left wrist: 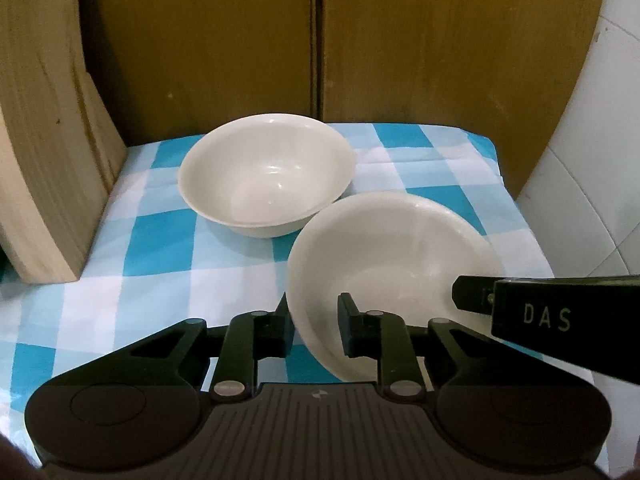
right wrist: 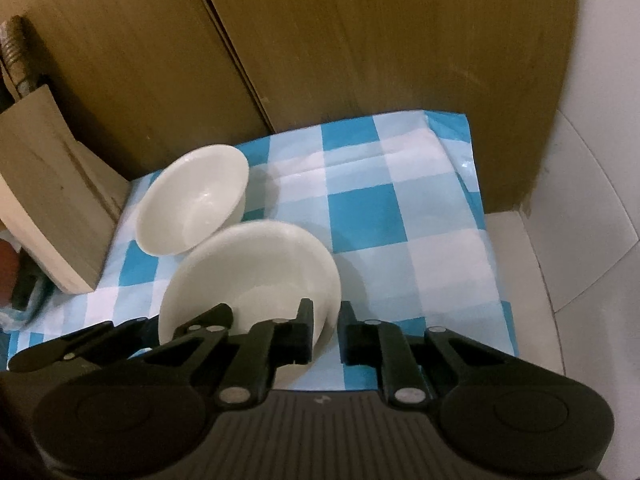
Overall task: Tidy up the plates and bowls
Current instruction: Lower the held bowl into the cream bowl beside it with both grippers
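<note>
- A brown wooden cabinet front (left wrist: pixel 240 40) fills the background, its door seam running upright behind the table; white wall tiles (left wrist: pixel 600 120) curve away at the right.
- A blue and white checked tablecloth (left wrist: pixel 140 248) covers the surface under everything.
- A pale wooden block (left wrist: pixel 44 160) stands at the cloth's left edge, near the far bowl but not touching it; its left side is cut off by the frame.
- Beyond that block, from my right camera, a dark reddish shape and a threaded metal piece are too blurred to name.
- The far bowl (left wrist: pixel 266 172), white, sits upright on the cloth, mouth facing up.
- The near bowl (left wrist: pixel 384 248), also white, is tilted, its mouth turned towards my cameras, its rim just beside the far bowl.
- My left gripper (left wrist: pixel 314 324) is clenched on the near bowl's left rim, one finger inside and one outside.
- My right gripper (right wrist: pixel 325 330) grasps the same bowl's right rim; its lower wall is hidden behind my fingers.
- Both bowls are round, so neither has a long axis.
</note>
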`<state>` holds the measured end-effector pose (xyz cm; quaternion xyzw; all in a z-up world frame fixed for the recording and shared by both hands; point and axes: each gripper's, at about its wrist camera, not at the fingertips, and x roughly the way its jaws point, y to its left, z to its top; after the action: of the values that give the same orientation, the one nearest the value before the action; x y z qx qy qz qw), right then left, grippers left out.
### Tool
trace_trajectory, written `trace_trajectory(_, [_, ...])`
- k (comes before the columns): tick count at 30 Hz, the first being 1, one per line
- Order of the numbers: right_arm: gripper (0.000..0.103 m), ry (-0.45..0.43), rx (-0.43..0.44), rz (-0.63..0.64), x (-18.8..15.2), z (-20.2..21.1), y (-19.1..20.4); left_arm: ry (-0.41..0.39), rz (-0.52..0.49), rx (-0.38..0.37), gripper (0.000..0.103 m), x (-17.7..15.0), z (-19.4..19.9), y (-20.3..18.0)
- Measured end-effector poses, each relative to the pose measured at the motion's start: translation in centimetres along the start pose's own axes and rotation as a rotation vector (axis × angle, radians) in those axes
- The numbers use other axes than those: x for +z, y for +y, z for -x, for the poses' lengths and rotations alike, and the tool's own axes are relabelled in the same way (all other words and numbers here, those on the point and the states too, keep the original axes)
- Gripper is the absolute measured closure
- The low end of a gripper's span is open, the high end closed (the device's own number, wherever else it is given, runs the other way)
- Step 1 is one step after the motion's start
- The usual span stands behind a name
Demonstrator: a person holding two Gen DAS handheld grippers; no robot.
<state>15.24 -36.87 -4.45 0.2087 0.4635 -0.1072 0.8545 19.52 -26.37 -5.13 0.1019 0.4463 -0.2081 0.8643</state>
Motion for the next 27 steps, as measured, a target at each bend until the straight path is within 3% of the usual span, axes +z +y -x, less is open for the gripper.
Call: trace_trajectory(27, [0.092,-0.116,0.050,0.033,-0.5,6.4,2.1,-0.099,-0.006,0.019,0.069,-0.2,5.6,0.4])
